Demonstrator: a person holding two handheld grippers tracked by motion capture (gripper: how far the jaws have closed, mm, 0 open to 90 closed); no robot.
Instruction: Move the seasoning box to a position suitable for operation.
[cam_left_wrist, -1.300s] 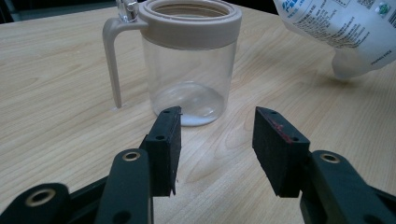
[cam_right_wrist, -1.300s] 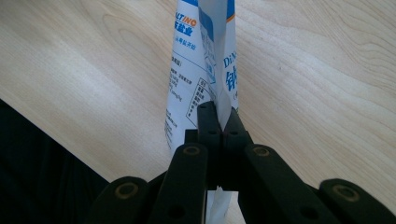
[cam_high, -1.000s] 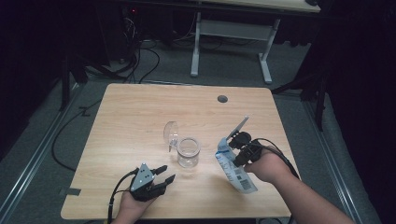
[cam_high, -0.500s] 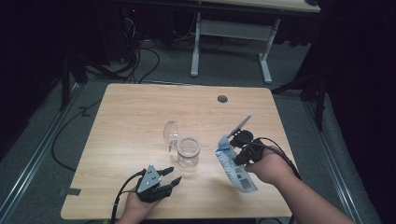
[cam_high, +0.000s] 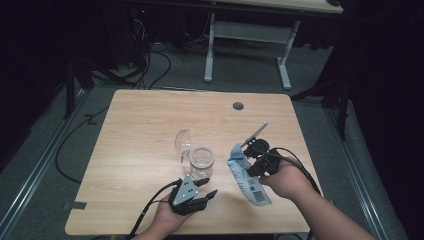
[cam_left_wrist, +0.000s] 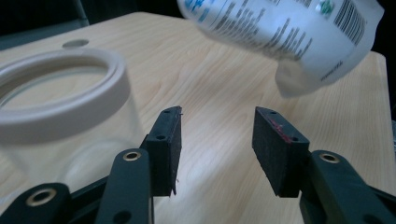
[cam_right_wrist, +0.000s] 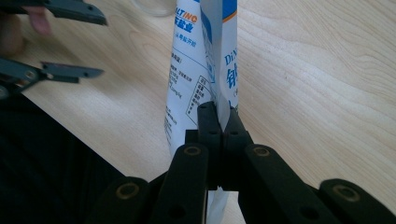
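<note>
A clear glass jar (cam_high: 202, 162) with a pale rim (cam_left_wrist: 60, 93) stands open near the table's middle. Its clear lid (cam_high: 183, 142) leans against it on the far left side. My right gripper (cam_high: 250, 161) (cam_right_wrist: 218, 116) is shut on a white and blue printed pouch (cam_high: 246, 175) (cam_right_wrist: 205, 60), held above the table to the right of the jar. The pouch (cam_left_wrist: 289, 32) hangs tilted in the left gripper view. My left gripper (cam_high: 206, 189) (cam_left_wrist: 217, 144) is open near the table's front edge, just in front of the jar, with nothing between its jaws.
The wooden table (cam_high: 140, 130) has a round cable hole (cam_high: 238, 106) at the far side. Black cables trail from both grippers. Beyond the table lie floor cables and a white desk frame (cam_high: 247, 35). The surroundings are dark.
My left gripper has moved right along the front edge, ending close in front of the jar. The right gripper and the pouch have stayed put.
</note>
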